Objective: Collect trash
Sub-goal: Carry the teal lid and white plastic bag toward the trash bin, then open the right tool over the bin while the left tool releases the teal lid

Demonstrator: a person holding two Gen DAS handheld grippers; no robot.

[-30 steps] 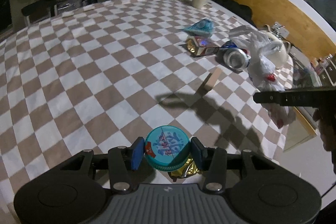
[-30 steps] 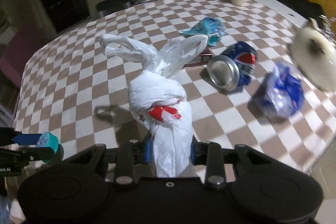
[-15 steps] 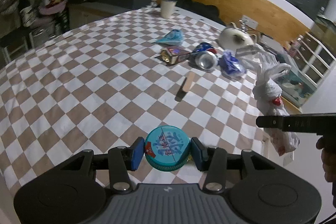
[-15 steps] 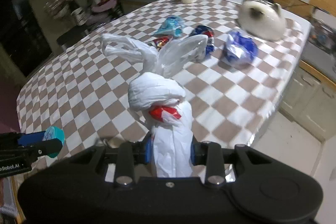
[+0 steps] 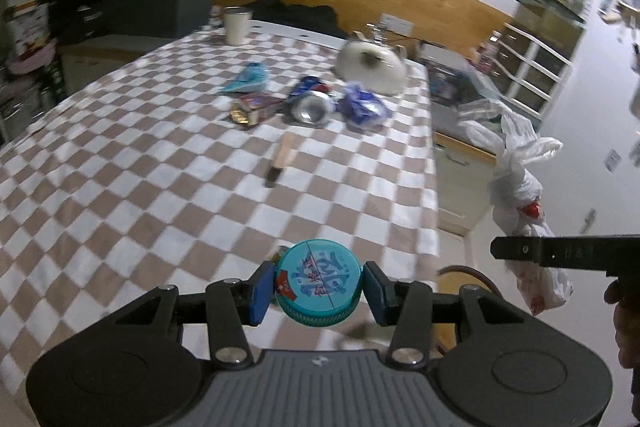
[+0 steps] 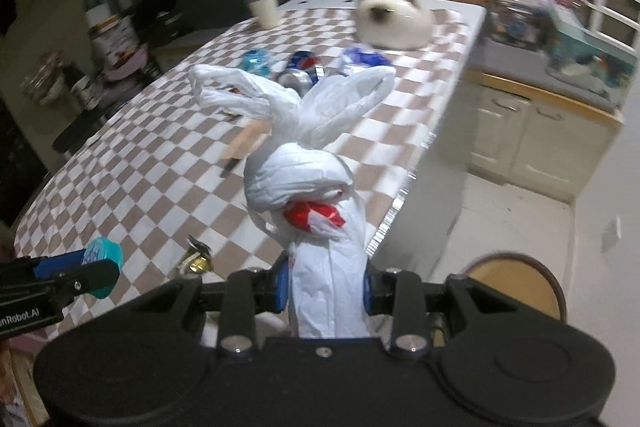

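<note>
My left gripper [image 5: 318, 287] is shut on a teal bottle cap [image 5: 318, 281] with blue print, held above the near edge of the checked table [image 5: 160, 187]. My right gripper [image 6: 326, 289] is shut on a knotted white plastic bag [image 6: 316, 195] with a red patch, held past the table's right edge; the same bag [image 5: 520, 195] hangs at the right of the left wrist view. On the far side of the table lie a crushed blue can [image 5: 310, 103], a blue-white wrapper [image 5: 364, 105], a teal wrapper [image 5: 248, 79], a small carton [image 5: 252, 109] and a wooden stick [image 5: 286, 155].
A cream cup [image 5: 237, 25] and a white cat-shaped pot [image 5: 372, 65] stand at the table's far end. A gold foil scrap [image 6: 196, 259] lies by the near edge. A round brown bin rim [image 6: 516, 283] sits on the floor beside the table, with low cabinets [image 6: 536, 143] behind.
Both grippers have swung toward the table's right edge and risen slightly, keeping their loads. The bag has travelled from over the table to beyond its edge. The bin rim has come into view.
</note>
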